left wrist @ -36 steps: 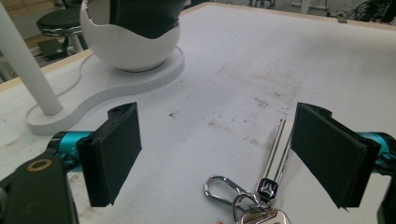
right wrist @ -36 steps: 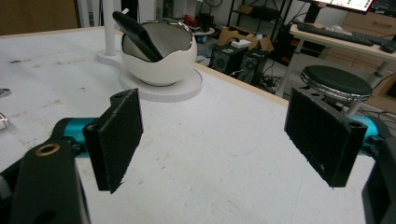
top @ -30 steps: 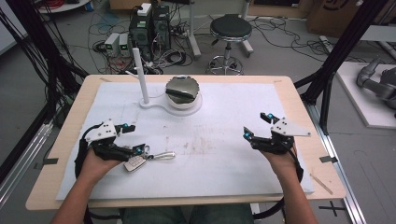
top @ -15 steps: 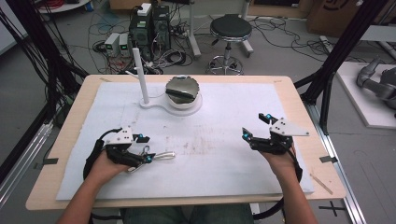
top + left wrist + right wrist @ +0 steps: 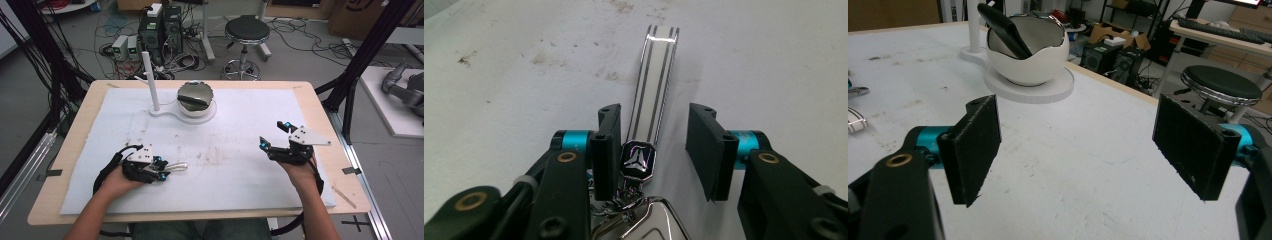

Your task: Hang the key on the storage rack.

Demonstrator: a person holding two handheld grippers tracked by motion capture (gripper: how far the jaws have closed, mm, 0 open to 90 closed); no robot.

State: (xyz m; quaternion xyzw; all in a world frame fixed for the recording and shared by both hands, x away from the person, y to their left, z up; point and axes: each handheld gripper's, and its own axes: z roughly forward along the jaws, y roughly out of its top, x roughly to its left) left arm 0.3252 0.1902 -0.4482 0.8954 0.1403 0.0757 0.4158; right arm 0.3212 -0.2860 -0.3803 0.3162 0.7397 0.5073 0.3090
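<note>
A keychain lies on the white mat (image 5: 235, 170) at the front left, with a white, dark-striped strap (image 5: 655, 75), a black emblem (image 5: 637, 160) and a shiny metal fob (image 5: 644, 225). My left gripper (image 5: 161, 170) is low over it, and its jaws have just been closing. In the left gripper view the strap runs between the two pads of the left gripper (image 5: 655, 120). The left pad (image 5: 608, 135) is right beside the strap and the right pad (image 5: 704, 145) stands clear of it. My right gripper (image 5: 274, 134) rests at the front right, wide open with nothing between its pads (image 5: 975, 150).
A white bowl (image 5: 196, 102) holding a dark flat object (image 5: 1003, 27) sits on a white base with an upright white post (image 5: 150, 80) at the back centre. Beyond the table stand a stool (image 5: 245, 32) and computer boxes (image 5: 160, 30).
My left hand has slid right and down over the keychain, and its jaws have narrowed around the strap. The right hand has stayed still.
</note>
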